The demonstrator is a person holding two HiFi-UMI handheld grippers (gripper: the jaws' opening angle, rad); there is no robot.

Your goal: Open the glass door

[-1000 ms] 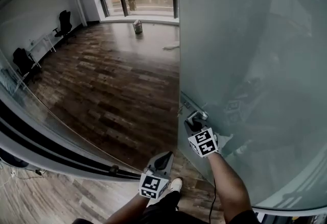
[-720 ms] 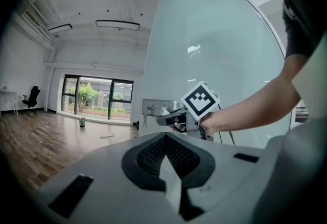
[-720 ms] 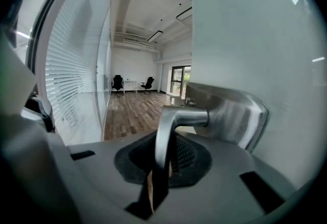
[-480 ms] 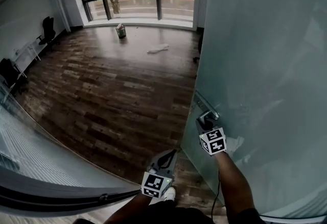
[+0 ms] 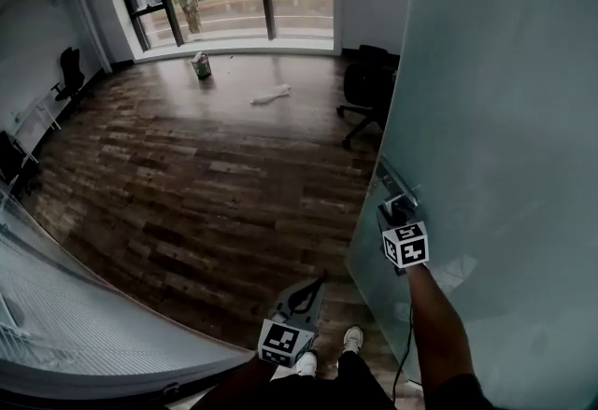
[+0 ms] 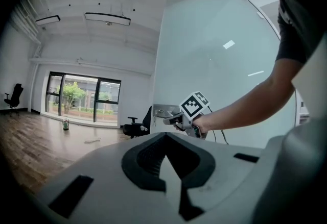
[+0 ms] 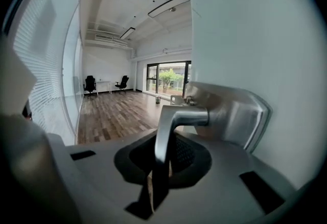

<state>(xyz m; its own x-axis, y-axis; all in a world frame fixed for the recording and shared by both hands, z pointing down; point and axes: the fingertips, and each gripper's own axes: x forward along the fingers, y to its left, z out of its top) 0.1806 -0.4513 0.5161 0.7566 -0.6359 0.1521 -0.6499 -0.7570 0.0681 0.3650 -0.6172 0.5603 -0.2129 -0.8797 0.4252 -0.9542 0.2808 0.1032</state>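
The tall frosted glass door (image 5: 505, 119) stands at right, with its metal lever handle (image 5: 400, 202) at the left edge, between the right gripper's (image 5: 398, 209) jaws. The left gripper (image 5: 316, 282) is lower left, apart from the door. Behind, a wheeled office chair (image 5: 364, 86) stands beside the door. Farther back, a small can (image 5: 200, 65) and a crumpled cloth (image 5: 269, 96) lie on the wood-plank floor (image 5: 187, 175).

Right gripper (image 7: 156, 187) clamped on door handle (image 7: 171, 126)

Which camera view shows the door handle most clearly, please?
The right gripper view: the door handle is close up, clamped in the right gripper. The head view shows only its top behind the marker cube; the left gripper view shows it small and distant.
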